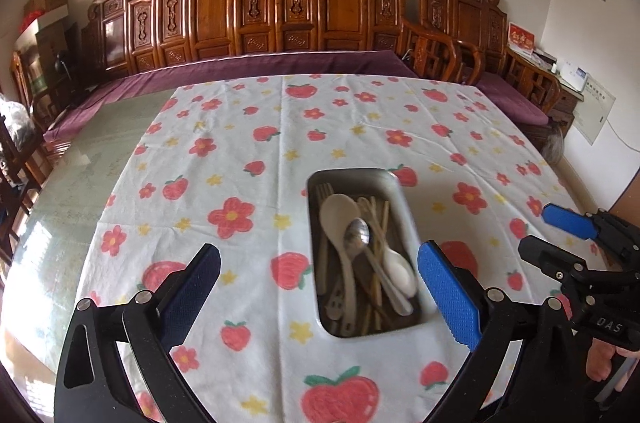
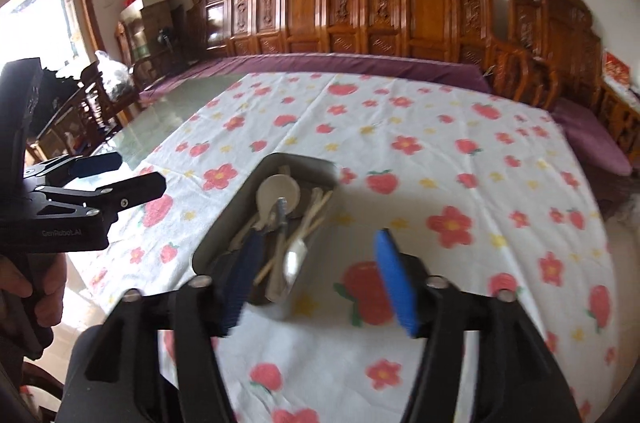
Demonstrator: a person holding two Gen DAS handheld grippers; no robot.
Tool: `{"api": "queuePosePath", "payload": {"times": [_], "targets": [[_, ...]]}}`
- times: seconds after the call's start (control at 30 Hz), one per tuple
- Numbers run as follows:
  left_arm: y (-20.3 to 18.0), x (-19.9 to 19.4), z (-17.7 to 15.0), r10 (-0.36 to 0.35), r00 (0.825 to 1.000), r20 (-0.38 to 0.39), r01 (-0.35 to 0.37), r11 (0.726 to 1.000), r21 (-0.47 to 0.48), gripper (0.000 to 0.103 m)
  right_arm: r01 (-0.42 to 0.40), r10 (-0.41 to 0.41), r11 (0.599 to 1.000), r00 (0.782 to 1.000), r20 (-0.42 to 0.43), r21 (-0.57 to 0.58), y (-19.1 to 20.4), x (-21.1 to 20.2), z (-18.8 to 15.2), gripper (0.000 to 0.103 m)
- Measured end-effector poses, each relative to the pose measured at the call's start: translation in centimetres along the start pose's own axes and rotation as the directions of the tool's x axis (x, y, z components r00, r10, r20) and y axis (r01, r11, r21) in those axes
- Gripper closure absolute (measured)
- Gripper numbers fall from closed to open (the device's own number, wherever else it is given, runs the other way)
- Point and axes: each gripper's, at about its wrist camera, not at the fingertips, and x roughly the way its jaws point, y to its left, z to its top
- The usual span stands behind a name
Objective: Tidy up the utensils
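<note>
Both my grippers hang wide apart and empty over the bench. The metal tray (image 1: 394,183) sits mid-cloth with the utensils jumbled inside: beige spoon (image 1: 340,215), steel spoon (image 1: 357,233), white spoon (image 1: 400,271), chopsticks (image 1: 378,211). My right gripper (image 2: 312,283) hovers at its near end, left gripper (image 1: 320,287) alongside. Looks like the first pick; next I need to dip in, pinch one handle cleanly.

Left gripper (image 1: 318,287) open w/ fingers either side of metal tray (image 1: 405,207) holding spoons, fork & chopsticks on strawberry cloth (image 1: 240,163); right gripper (image 1: 556,235) nearby, open.
</note>
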Motion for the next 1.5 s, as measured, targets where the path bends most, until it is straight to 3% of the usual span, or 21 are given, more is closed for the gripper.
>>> {"api": "queuePosePath", "payload": {"times": [0.13,0.27,0.6,0.73,1.1,1.5], "targets": [[-2.0,-1.8,-0.5,-0.009,1.0,0.01,0.009,1.0,0.013,0.008,0.032,-0.033,0.999,0.999,0.033,0.028,-1.2,-3.0,-0.6,0.009],[-3.9,-3.5,-1.1,0.007,1.0,0.007,-0.007,1.0,0.027,0.008,0.057,-0.06,0.997,0.997,0.057,0.053,-2.5,-5.5,-1.4,0.003],[-7.1,-8.5,-1.8,-0.016,0.998,0.065,0.014,0.999,0.03,0.008,0.104,-0.115,0.99,0.985,0.128,0.091,-4.0,-10.8,-2.5,0.003],[-7.8,-10.6,-1.5,-0.033,0.994,0.102,0.031,0.999,0.027,0.008,0.132,-0.147,0.987,0.97,0.193,0.089,-4.2,-13.5,-2.2,0.003],[-9.2,-17.4,-0.8,0.007,0.96,0.28,-0.011,1.0,0.013,0.008,0.099,-0.122,0.992,0.931,0.344,0.085,-3.5,-20.3,-1.3,0.003],[-9.4,-19.8,-1.2,0.029,0.94,0.339,-0.03,1.0,-0.003,0.008,0.088,-0.112,0.993,0.919,0.378,0.08,-2.4,-22.5,-1.3,0.003]]}}
